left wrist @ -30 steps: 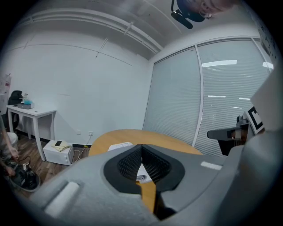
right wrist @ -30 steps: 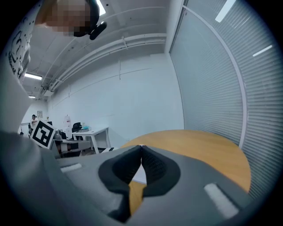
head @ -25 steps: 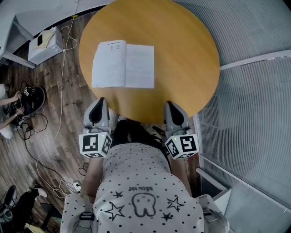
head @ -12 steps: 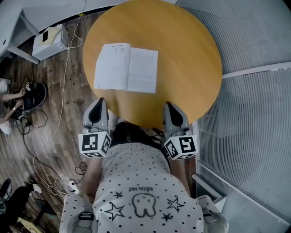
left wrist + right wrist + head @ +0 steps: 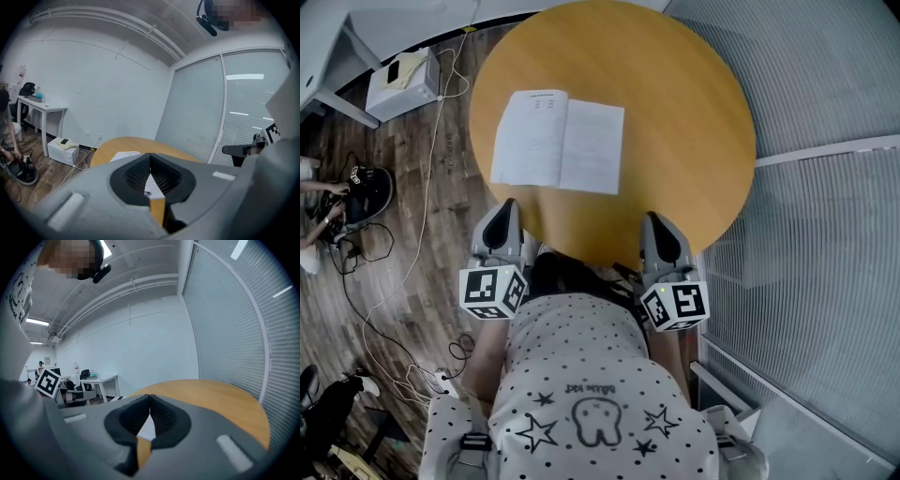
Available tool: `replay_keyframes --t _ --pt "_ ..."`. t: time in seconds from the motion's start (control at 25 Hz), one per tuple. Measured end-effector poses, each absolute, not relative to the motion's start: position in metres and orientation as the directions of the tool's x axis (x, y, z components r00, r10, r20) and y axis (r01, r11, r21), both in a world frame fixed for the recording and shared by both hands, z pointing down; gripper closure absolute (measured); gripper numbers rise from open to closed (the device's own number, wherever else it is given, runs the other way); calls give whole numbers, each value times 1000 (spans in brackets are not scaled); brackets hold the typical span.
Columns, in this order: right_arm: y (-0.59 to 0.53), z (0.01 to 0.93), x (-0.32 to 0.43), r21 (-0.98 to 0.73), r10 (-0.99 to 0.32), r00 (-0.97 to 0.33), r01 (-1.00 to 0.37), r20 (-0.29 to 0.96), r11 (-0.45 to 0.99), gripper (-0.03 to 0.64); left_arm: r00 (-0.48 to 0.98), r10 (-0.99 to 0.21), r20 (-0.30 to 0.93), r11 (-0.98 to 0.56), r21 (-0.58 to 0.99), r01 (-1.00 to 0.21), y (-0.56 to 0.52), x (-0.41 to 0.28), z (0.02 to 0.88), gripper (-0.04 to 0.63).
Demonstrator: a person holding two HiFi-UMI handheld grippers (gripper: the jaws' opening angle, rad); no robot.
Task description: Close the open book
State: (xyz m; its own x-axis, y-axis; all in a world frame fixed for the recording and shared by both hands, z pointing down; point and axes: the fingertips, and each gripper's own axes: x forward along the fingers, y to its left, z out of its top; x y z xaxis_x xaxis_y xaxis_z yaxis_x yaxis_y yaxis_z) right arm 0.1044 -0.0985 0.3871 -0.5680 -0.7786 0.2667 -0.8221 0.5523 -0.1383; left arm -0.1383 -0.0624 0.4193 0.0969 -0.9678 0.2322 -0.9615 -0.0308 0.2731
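Left tool [image 5: 503,211] sits at the near rim of the round surface [image 5: 684,112], clenched, nothing between its jaws. Right tool [image 5: 654,217] is alongside, clenched and empty too. The open book [image 5: 558,141] lies flat, left of centre, with its spine running twelve to six. It's close ahead at one o'clock from the left tool, and farther off at ten o'clock from the right. Left looks the nearer hand for folding one half over.

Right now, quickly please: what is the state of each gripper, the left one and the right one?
Left gripper: closed, jaws together, holding nothing.
Right gripper: closed, jaws together, holding nothing.
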Motion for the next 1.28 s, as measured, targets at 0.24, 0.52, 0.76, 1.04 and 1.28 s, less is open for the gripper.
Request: replay_keyframes --t 0.24,0.52,0.76,1.04,1.28 --pt "-99 395 106 -138 -769 -569 -820 292 555 612 117 -970 211 -4 474 -881 -74 -143 446 581" --pt "-93 405 108 -128 -757 -557 -825 340 550 612 135 -964 230 85 747 -660 -85 -151 495 525" --pt "-91 407 100 -121 -750 -551 -827 365 549 612 186 -951 247 143 886 -442 -94 -154 541 450" --pt "-94 406 103 -110 -763 -532 -839 367 533 612 193 -954 231 199 965 -170 -111 -160 586 417" --pt "-88 406 107 -105 -774 -510 -853 375 511 612 193 -949 248 236 968 -82 -117 -164 611 408"
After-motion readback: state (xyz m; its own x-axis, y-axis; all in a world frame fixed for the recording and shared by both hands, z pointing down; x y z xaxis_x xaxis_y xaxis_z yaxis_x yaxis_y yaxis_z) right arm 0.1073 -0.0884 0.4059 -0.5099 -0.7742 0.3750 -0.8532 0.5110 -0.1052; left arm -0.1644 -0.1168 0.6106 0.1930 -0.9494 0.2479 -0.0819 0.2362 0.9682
